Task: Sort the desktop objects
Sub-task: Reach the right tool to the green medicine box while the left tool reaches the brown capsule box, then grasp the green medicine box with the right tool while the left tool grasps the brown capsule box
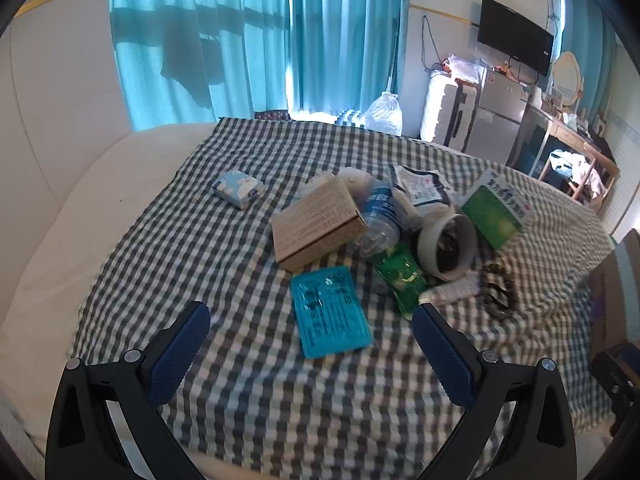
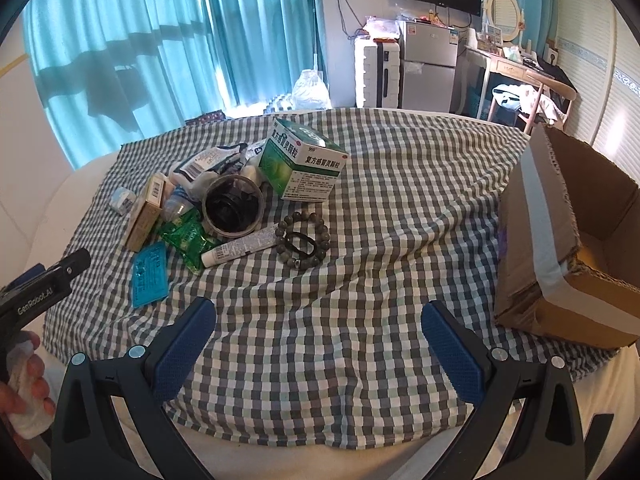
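While both grippers tilt steeply down toward the checked cloth (image 2: pixel 360 208), neither has hold of anything. The left gripper (image 1: pixel 310 320) hangs over the near part of the cloth with its jaws spread as wide as they go; the teal sachet (image 1: pixel 330 312) lies flat between them in the view, but the blue pads do not press on it. The right gripper (image 2: pixel 318 320) is equally wide open over bare cloth, and in its view a hand (image 2: pixel 24 384) wrapped around the left tool's handle shows at the lower left edge.

The task's things lie in one heap on the left-centre of the cloth: a brown carton (image 1: pixel 316 220), a plastic bottle (image 1: pixel 378 216) leaning behind it, a roll of tape (image 2: pixel 233 206) with something dark inside, a green-and-white medicine box (image 2: pixel 304 160), a green packet (image 2: pixel 186 238), a white tube (image 2: pixel 242 248) and a bead bracelet (image 2: pixel 302 242) ringed around what may be a black hair tie — the blur makes that hard to settle. A small blue-patterned pack (image 1: pixel 239 189) sits apart, toward the cloth's far left.

An open cardboard box (image 2: pixel 568 240) stands at the cloth's right edge, its flaps up. Between heap and box the cloth is rumpled but unoccupied — a broad lane. The white mattress (image 1: pixel 80 208) shows past the cloth's left and near edges, and teal curtains (image 1: pixel 248 36) hang beyond the far side.
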Tool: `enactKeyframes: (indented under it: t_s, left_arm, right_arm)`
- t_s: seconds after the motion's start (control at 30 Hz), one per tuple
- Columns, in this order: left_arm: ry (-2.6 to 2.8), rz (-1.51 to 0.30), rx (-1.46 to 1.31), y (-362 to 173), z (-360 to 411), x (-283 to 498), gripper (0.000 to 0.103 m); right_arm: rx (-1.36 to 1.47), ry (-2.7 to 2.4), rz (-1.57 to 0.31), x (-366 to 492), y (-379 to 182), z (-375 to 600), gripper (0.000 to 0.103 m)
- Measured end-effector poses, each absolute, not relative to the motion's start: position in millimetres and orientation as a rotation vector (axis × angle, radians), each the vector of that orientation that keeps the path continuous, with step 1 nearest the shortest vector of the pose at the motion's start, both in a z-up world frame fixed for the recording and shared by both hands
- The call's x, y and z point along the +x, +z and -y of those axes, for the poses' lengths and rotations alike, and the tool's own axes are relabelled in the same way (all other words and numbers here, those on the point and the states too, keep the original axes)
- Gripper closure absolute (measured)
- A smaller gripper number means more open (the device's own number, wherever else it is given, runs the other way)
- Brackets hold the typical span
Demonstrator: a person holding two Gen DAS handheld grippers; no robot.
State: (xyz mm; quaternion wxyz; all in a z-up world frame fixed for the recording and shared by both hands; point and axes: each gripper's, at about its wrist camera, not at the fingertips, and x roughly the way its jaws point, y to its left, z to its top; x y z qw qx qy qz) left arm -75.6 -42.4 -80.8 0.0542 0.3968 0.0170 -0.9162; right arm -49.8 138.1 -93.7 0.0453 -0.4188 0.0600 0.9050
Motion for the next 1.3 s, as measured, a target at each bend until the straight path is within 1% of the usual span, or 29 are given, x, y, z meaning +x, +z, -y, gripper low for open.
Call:
enactKeyframes:
  t_s: [0.13, 0.3, 0.4, 0.43, 0.53, 0.6, 0.67, 0.77, 0.83, 1.03, 1.2, 1.27, 1.3]
  left_arm:
    - [-2.753, 0.026, 1.147, -100.3, 46.1, -102.4, 0.000]
    - [-2.748, 0.058, 1.176, -123.9, 48.4, -137.3, 0.000]
    - [-2.746, 0.117, 1.191, -137.8, 44.5, -157.8, 0.000]
    - [-2.744, 0.142, 1.197, -142.2, 42.4, -162.3, 0.000]
    - [-2.735, 0.223, 1.191, -154.3, 39.1, -179.4, 0.000]
    - [-2.732, 0.247, 1.210, -161.9, 40.2, -190.4, 0.000]
    - [-2.745, 0.274, 1.205, -166.5, 39.9, -196.8, 0.000]
    - [-2.746, 0.326, 1.197, -172.0, 38.3, -205.2, 0.000]
    - [-2.733, 0.353, 1.195, -177.0, 37.4, -211.2, 0.000]
    - [-2.725, 0.360, 1.208, -185.2, 40.9, -220.6, 0.000]
    - [-2.726, 0.385, 1.211, -189.7, 43.4, -225.8, 0.000]
    - [-2.735, 0.390, 1.213, -190.0, 45.5, -226.4, 0.000]
    - [-2.744, 0.394, 1.213, -189.8, 46.7, -226.7, 0.000]
  right_arm:
    - [-1.312, 2.745, -0.178, -71.8, -103.5, -140.1, 0.000]
    - [-1.335, 2.733, -0.152, -109.6, -112.0, -144.5, 0.000]
    - [-1.331, 2.747, -0.153, -136.4, -112.8, -145.4, 0.000]
    - [-1.332, 2.756, -0.175, -145.2, -113.4, -146.4, 0.000]
    - [-1.341, 2.775, -0.331, -178.0, -115.8, -160.1, 0.000]
    - [-1.340, 2.784, -0.481, -200.6, -118.4, -175.0, 0.000]
    - [-1.332, 2.794, -0.554, -217.6, -120.7, -185.6, 0.000]
    - [-1.343, 2.833, -0.528, -243.2, -125.6, -194.9, 0.000]
    - [-1.403, 2.901, -0.556, -258.4, -131.9, -197.2, 0.000]
    - [-1.433, 2.978, -0.609, -287.0, -150.9, -202.2, 0.000]
    - [-1.554, 2.934, -0.605, -306.0, -170.7, -190.0, 0.000]
    - [-1.528, 2.928, -0.593, -305.0, -171.6, -189.2, 0.007]
    - [-1.516, 2.928, -0.600, -303.1, -169.7, -188.2, 0.012]
